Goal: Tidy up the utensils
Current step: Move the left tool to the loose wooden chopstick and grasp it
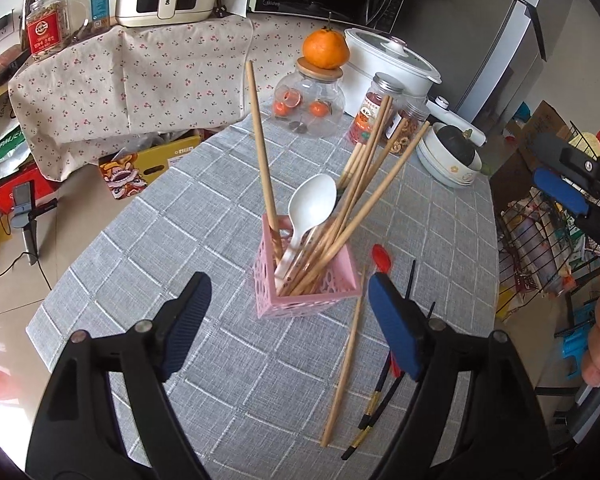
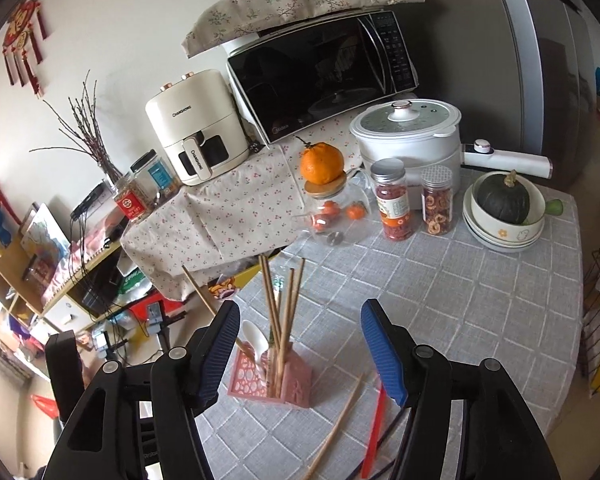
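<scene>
Left wrist view. We see the left gripper spread wide with nothing between its fingers, low over the grey checked tablecloth. Just ahead stands the pink perforated utensil holder, upright. Inside it we count a white ceramic spoon, bowl up, and a bundle of wooden chopsticks fanning toward the right; one long chopstick leans apart from the rest, toward the left. On the cloth just right of the holder lies a loose wooden chopstick, and beside it a red utensil and black chopsticks, both partly hidden behind the right finger. Further back: a glass jar with small oranges inside and a mandarin sitting on its lid; stacked bowls holding a dark green squash. The right gripper shows at the right edge; from here we cannot tell how it stands.

Right wrist view. The right gripper is parted wide, holding nothing, above the holder. Spoon and chopsticks stand in it. The loose chopstick and red utensil lie on the cloth to its right. Two lidded spice jars hold dried red and orange pieces.
</scene>
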A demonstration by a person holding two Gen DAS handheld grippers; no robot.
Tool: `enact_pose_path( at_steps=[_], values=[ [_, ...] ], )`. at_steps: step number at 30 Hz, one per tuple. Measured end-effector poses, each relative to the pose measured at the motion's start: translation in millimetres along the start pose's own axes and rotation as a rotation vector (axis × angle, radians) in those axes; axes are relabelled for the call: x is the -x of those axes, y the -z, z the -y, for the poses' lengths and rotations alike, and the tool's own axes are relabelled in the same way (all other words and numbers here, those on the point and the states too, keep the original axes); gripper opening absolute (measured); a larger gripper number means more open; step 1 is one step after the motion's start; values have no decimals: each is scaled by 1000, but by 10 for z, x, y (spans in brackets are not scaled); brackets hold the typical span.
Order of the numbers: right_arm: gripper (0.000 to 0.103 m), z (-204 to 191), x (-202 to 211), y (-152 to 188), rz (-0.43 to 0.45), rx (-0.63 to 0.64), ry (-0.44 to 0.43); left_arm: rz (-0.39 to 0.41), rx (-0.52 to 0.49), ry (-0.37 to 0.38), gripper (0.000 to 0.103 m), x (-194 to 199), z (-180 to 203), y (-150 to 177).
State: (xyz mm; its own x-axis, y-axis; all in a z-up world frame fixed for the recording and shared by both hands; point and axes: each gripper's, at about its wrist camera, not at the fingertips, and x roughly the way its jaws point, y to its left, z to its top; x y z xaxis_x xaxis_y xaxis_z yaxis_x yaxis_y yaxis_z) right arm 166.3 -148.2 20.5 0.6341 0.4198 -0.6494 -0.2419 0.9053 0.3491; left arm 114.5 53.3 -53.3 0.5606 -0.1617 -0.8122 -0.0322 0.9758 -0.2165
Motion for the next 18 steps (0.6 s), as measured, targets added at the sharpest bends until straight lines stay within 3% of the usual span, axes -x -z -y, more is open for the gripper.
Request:
enact_pose_path(
  at_steps=[9, 18],
  values=[
    [72, 819, 143, 353, -117, -166, 95, -61, -83, 21, 81, -105, 328, 201],
    [72, 1359, -34, 808, -325, -181, 254, -238, -268, -16, 81, -542, 748, 478]
  ],
)
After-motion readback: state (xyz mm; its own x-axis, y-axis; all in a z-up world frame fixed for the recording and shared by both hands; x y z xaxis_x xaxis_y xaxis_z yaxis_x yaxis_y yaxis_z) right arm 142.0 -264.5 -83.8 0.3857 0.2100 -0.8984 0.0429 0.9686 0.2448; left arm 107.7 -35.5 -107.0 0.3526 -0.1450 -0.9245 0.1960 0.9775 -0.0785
